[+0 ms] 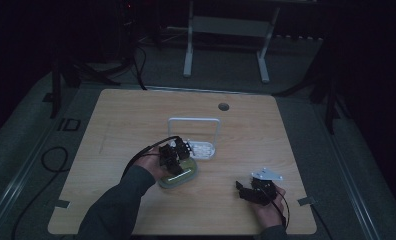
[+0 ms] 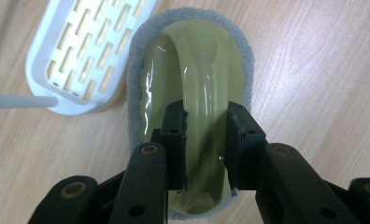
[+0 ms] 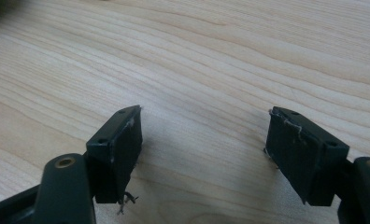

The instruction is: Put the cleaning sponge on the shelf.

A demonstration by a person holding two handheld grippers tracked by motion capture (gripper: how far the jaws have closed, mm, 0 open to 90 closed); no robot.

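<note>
Dim room, pale wooden tabletop (image 1: 136, 125), and you're working near its middle.
Your left gripper (image 2: 205, 140) is clamped on the green arched handle of the sponge scrubber (image 2: 192, 60), likely for a lift, just beside the white slotted tray (image 2: 75, 51) with its wire handle. Your right gripper (image 3: 204, 154) waits near the front right corner, jaws apart over bare wood.

The scrubber's olive handle (image 2: 197, 93) is glossy, smooth plastic, rimmed by a rough grey sponge pad (image 2: 248, 60). The slotted white tray (image 2: 47, 51) looks matt plastic; the worktop (image 3: 211, 56) is pale, smooth wood grain.
</note>
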